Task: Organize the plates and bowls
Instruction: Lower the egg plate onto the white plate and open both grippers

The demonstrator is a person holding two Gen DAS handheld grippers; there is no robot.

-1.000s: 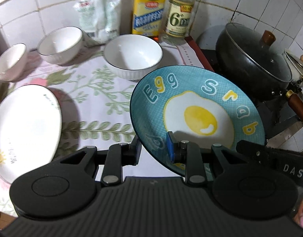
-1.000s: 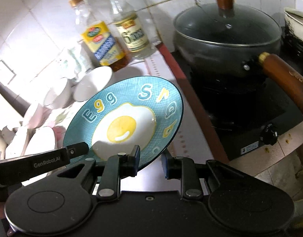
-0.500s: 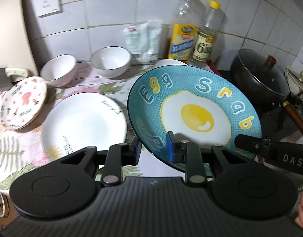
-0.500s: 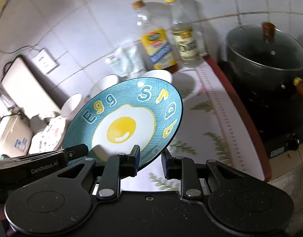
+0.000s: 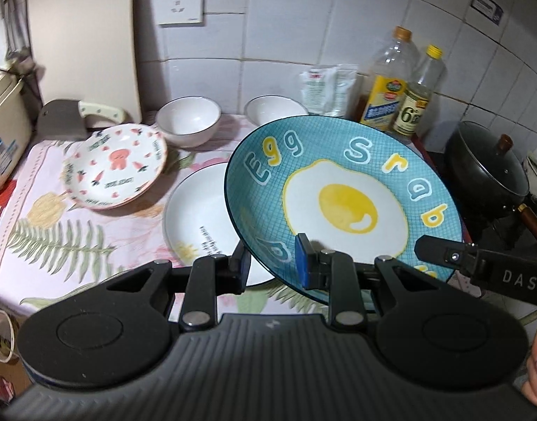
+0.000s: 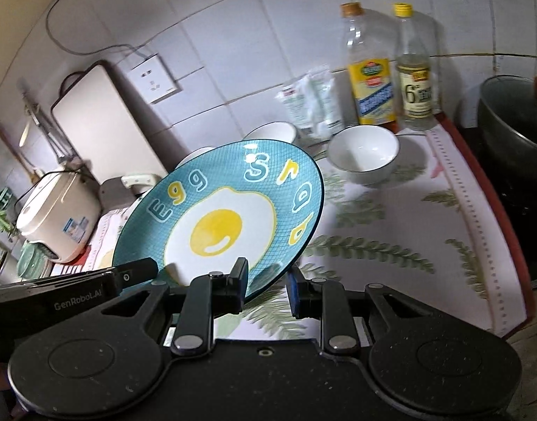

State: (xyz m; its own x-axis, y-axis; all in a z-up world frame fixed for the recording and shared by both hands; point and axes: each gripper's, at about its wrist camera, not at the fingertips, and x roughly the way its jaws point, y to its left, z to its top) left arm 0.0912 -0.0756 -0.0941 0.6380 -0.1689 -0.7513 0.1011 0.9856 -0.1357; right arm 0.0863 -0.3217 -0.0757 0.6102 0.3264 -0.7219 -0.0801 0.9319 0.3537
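A blue plate with a fried-egg picture (image 5: pixel 342 200) is held in the air, tilted, by both grippers. My left gripper (image 5: pixel 273 263) is shut on its near left rim. My right gripper (image 6: pixel 266 282) is shut on its near right rim; the plate also shows in the right wrist view (image 6: pixel 219 217). Below it on the floral cloth lies a white plate (image 5: pixel 202 217). A pink-patterned plate (image 5: pixel 116 165) lies further left. Two white bowls (image 5: pixel 188 119) (image 5: pixel 275 107) stand near the wall. A third white bowl (image 6: pixel 363 154) stands to the right.
Two bottles (image 5: pixel 391 84) (image 5: pixel 419 94) and a white bag (image 5: pixel 326 84) stand at the tiled wall. A black lidded pot (image 5: pixel 489 165) sits on the stove at right. A rice cooker (image 6: pixel 58 214) and a cutting board (image 5: pixel 82 38) are at left.
Both grippers have lifted the blue plate higher and carried it left. The white plate now lies partly under it, and the pink plate and rice cooker have come into view.
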